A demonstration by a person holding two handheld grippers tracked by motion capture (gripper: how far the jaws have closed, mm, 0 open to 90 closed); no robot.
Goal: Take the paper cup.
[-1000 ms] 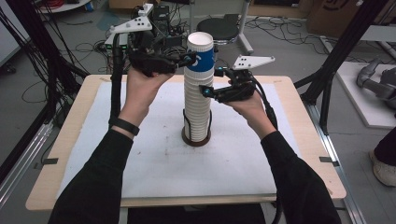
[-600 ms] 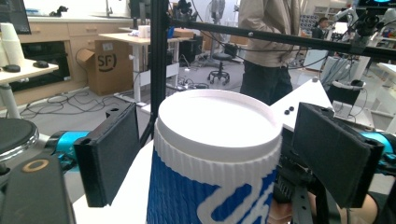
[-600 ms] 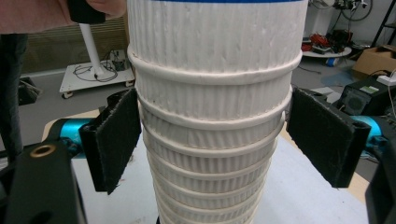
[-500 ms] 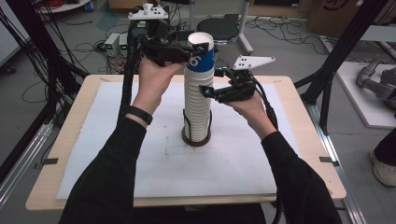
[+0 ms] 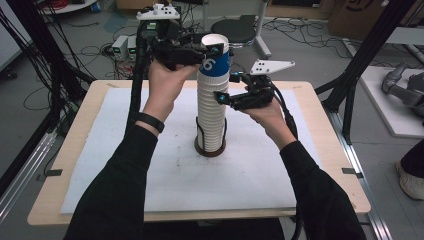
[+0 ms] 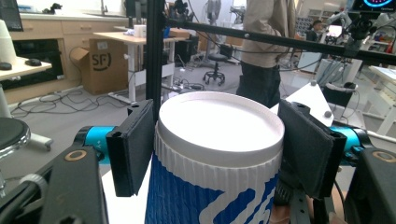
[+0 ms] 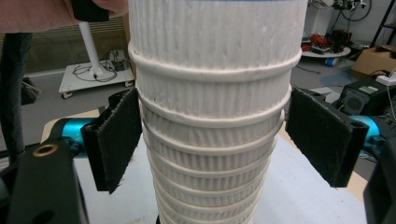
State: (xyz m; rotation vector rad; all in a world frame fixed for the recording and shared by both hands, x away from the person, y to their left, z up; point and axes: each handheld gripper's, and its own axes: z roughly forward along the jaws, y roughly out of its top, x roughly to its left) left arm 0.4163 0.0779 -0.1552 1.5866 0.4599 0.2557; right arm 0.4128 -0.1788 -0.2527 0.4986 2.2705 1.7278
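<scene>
Blue-and-white paper is wrapping the top cup [image 5: 216, 52] of a tall stack of cups [image 5: 212, 107] standing upright in a dark round holder [image 5: 209, 148] on the white mat [image 5: 125, 150] of the table [image 5: 70, 100]. From the high view, the left hand-held gripper [image 5: 212, 50] is reaching in level at the stack's top and its jaws have just been closing on the top cup; the right hand-held gripper [image 5: 224, 89] is sitting lower, at the white ribbed cups beneath the blue one.

Along the left hand-held gripper's [image 6: 219, 149] own view, both black pads [image 6: 133, 147] are pressing the top cup [image 6: 215, 163] just under its white rim – clamped on it, one pad each side. Its mouth is showing white, nothing visible inside.

Along the right hand-held gripper's [image 7: 212, 140] view, the stack of cups [image 7: 212, 121] is standing between the pads [image 7: 114, 140]. Its jaws have just been closing a little – the left pad is touching the ribbed wall, the right pad is just beside it with a sliver of gap, so no firm grip yet.
</scene>
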